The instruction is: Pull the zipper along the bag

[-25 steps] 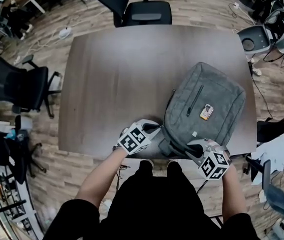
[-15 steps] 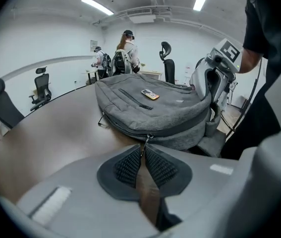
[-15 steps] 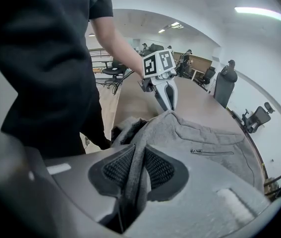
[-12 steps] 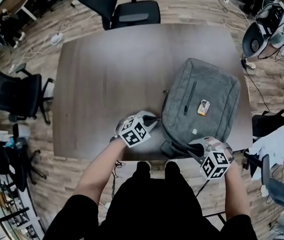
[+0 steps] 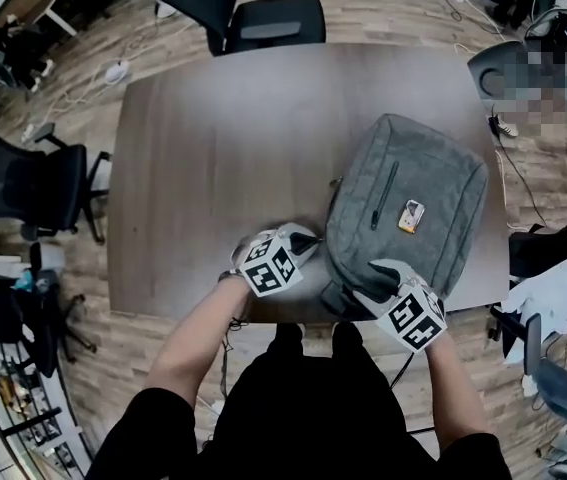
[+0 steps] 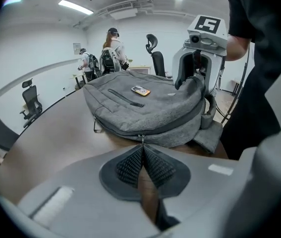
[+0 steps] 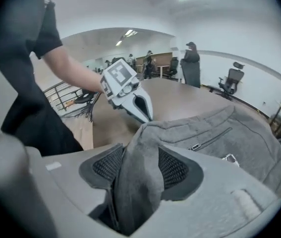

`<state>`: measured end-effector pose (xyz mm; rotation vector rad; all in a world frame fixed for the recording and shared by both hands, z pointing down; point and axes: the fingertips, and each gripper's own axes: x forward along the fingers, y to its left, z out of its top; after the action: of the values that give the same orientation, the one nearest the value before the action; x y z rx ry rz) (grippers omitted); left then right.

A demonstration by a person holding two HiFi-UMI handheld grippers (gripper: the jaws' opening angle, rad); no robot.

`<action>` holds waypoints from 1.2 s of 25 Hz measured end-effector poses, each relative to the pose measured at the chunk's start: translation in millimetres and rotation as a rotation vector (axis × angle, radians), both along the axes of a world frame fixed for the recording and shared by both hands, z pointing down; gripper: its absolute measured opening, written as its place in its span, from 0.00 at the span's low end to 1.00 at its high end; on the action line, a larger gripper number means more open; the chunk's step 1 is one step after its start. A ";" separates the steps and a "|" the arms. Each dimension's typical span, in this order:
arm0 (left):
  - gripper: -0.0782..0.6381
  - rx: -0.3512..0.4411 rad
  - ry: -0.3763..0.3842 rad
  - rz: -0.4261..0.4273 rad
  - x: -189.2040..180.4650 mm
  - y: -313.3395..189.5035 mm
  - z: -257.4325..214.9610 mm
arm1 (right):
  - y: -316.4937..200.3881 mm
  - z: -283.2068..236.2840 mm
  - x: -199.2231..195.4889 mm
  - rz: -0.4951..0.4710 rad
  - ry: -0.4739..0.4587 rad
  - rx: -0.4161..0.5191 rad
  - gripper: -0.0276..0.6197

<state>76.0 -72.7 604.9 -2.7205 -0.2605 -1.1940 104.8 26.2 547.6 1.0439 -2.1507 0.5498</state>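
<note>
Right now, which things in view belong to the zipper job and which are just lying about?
Job: bag; zipper pull; left gripper, jaws just closed on the pull; right gripper, jaws just opened, bag fabric between them.
Lying about: small orange-and-white item on the bag; office chairs.

right gripper (image 5: 377, 268): moved onto bag (image 5: 418, 168) corner | jaws just opened, fabric between

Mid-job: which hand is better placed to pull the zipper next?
Left. The left gripper has just been closing its jaws and pinches the zipper pull at the near edge of the bag. The right gripper has just been opening its jaws, bag fabric between them, so it probably suits steadying.
</note>
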 end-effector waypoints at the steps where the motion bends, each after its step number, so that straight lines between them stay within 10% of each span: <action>1: 0.15 -0.006 0.002 -0.002 0.3 0.2 -0.8 | -7.2 -1.0 -3.3 0.061 -0.043 -0.005 0.40; 6: 0.15 -0.011 0.013 -0.005 0.8 2.0 -5.4 | -37.5 1.4 -20.1 0.225 -0.106 -0.054 0.38; 12: 0.15 -0.007 0.045 0.006 0.8 3.4 -12.1 | -48.2 27.0 -26.3 0.138 0.212 -0.062 0.27; 30: 0.17 -0.019 0.028 -0.047 26.5 -39.3 7.0 | -23.6 22.9 -27.3 0.007 0.280 -0.023 0.16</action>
<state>102.5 -112.0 611.9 -2.7723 -0.2074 -1.1704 77.4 2.6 570.5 1.0491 -1.8923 0.4041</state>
